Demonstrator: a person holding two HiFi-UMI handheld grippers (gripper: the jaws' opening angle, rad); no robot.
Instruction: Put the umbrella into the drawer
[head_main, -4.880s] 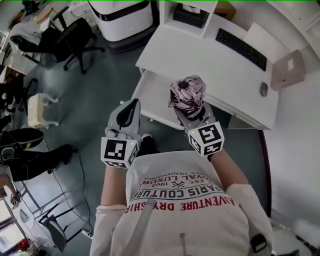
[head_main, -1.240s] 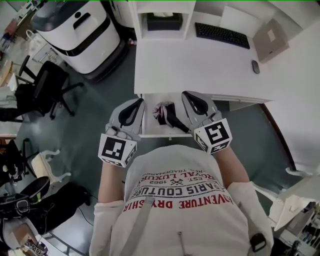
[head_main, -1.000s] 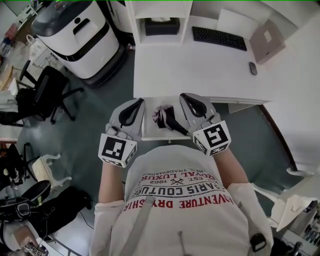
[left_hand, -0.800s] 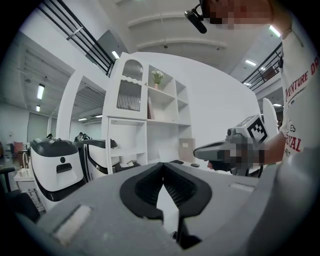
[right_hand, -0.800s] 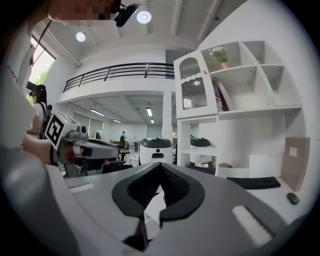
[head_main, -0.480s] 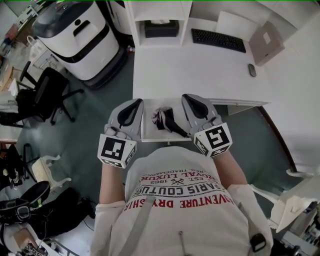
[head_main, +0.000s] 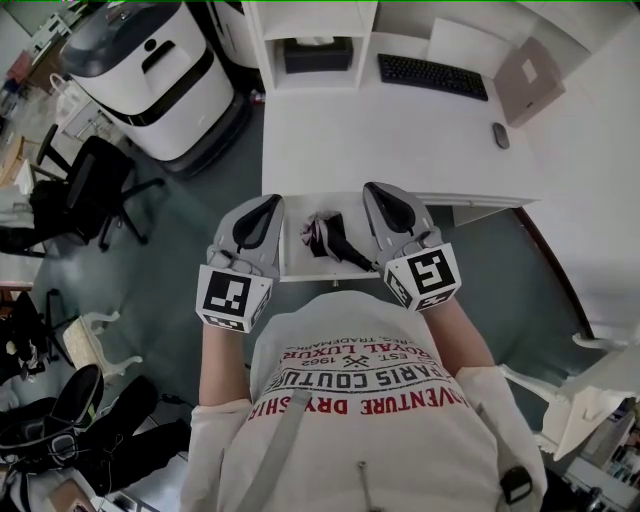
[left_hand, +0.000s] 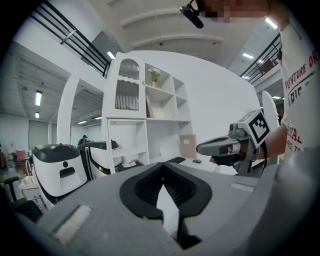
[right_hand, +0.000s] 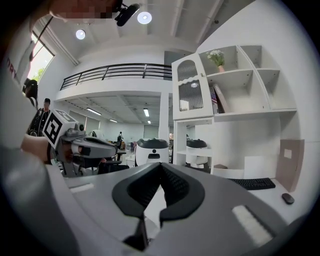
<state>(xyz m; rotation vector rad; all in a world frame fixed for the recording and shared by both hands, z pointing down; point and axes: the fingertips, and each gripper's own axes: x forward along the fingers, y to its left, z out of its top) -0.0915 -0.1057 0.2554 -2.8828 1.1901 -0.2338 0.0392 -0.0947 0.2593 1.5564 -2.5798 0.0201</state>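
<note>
The left gripper (head_main: 265, 208) had its jaws closed tip to tip with nothing between them, and the right gripper (head_main: 383, 196) was closed and empty in the same way. Both pointed away from the person, nearly level, side by side with a gap between them. Each one's marker cube sat at its near end, close to the person's chest.

The umbrella (head_main: 328, 236) lay in that gap as seen from the head view, below the grippers, and neither gripper was holding it. It was folded and rested inside the open drawer (head_main: 294, 262). Its bunched pale canopy was toward the left gripper's side. Its dark handle slanted toward the near right corner, ending just beside the right gripper's body in the picture.

The drawer stood pulled out from under the front edge of a white desk (head_main: 400, 140). A black keyboard (head_main: 432, 75), a mouse (head_main: 500, 135) and a brown box (head_main: 528, 68) lay toward the desk's far right. To the left of the desk stood a large white machine (head_main: 150, 70), and nearer on the floor a black office chair (head_main: 95, 185).
</note>
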